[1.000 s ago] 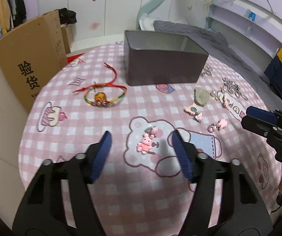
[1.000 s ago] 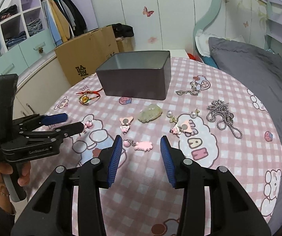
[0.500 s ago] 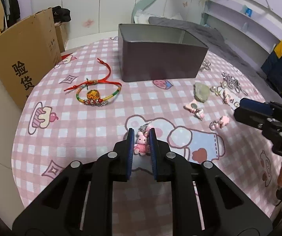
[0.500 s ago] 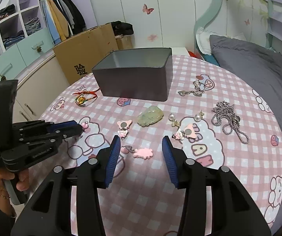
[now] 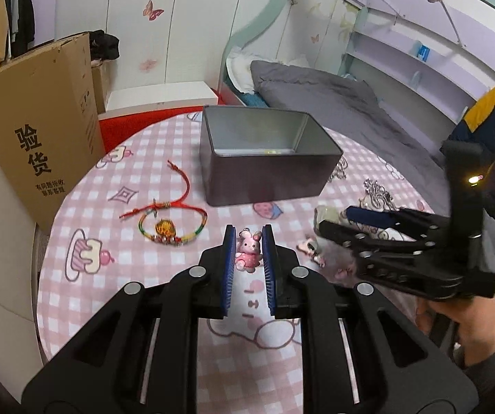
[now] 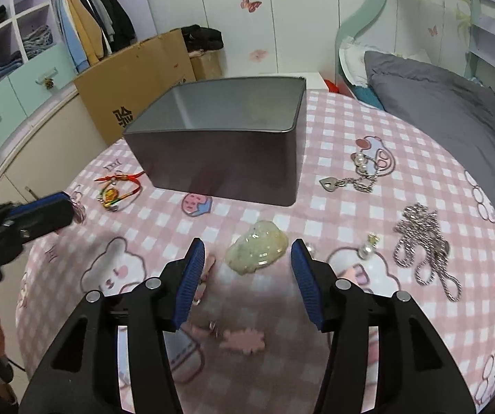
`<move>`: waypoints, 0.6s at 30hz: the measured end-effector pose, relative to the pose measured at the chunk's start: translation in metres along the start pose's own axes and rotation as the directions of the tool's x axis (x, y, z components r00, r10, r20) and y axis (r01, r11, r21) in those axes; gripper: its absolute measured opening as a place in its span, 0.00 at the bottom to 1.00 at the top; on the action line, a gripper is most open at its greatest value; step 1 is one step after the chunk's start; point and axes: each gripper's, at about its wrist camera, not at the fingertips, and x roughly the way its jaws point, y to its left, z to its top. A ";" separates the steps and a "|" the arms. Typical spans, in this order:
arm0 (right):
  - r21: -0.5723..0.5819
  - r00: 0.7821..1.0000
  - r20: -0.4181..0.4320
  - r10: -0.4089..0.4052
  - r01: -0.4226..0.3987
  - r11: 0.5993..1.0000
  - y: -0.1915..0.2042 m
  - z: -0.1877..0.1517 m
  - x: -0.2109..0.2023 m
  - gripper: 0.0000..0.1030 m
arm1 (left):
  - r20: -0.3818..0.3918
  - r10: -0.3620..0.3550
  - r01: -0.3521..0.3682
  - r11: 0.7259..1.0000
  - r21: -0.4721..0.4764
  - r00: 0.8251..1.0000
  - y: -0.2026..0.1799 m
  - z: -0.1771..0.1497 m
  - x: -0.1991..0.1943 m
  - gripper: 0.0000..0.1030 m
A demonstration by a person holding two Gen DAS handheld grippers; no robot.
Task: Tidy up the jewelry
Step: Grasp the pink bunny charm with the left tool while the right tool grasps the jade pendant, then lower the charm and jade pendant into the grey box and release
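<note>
Pink rabbit charm (image 5: 248, 254) now clamped, lifted by left gripper (image 5: 249, 238) | right gripper (image 6: 245, 253) widening, empty, over jade pendant (image 6: 257, 251)

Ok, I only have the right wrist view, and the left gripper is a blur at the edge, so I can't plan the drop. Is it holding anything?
Observer: Yes. In the left wrist view the left gripper has just closed its jaws on a pink bunny charm, which sits between the blue pads.
Operator: Is anything between it and the tin?
Observer: Only bare checked cloth. The tin stands open straight ahead of the charm.
Operator: And the bracelet?
Observer: The bracelet lies off to the left, apart from the tin and out of that line.
</note>
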 end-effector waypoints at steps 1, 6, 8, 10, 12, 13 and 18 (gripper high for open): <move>-0.003 1.000 -0.009 -0.003 0.003 1.000 0.001 0.001 0.004 0.48 | 0.001 -0.002 0.002 1.000 -0.001 1.000 0.000 0.002 0.000 0.15; -0.030 0.999 -0.026 -0.038 0.037 0.999 0.006 0.003 0.015 0.49 | 0.002 -0.024 0.024 1.000 -0.016 1.000 0.003 0.009 0.004 0.15; -0.040 0.998 -0.029 -0.047 0.046 0.998 0.007 0.005 0.017 0.45 | 0.004 -0.033 0.033 0.999 -0.020 0.999 0.005 0.013 0.005 0.15; -0.077 0.995 -0.028 -0.094 0.092 0.993 0.009 0.005 0.018 0.36 | 0.006 -0.038 0.038 0.999 -0.021 0.999 0.004 0.020 0.006 0.15; -0.072 0.997 -0.029 -0.073 0.071 0.995 0.005 0.004 0.017 0.30 | 0.010 -0.052 0.052 0.998 -0.019 0.999 0.004 0.025 0.007 0.15; -0.069 0.997 -0.028 -0.071 0.069 0.995 0.003 0.004 0.016 0.30 | 0.013 -0.063 0.063 0.998 -0.020 0.998 0.003 0.028 0.007 0.15; -0.030 0.999 -0.036 0.003 -0.004 1.000 -0.008 0.001 0.006 0.26 | 0.027 -0.123 0.123 0.992 -0.027 0.992 0.000 0.047 0.009 0.15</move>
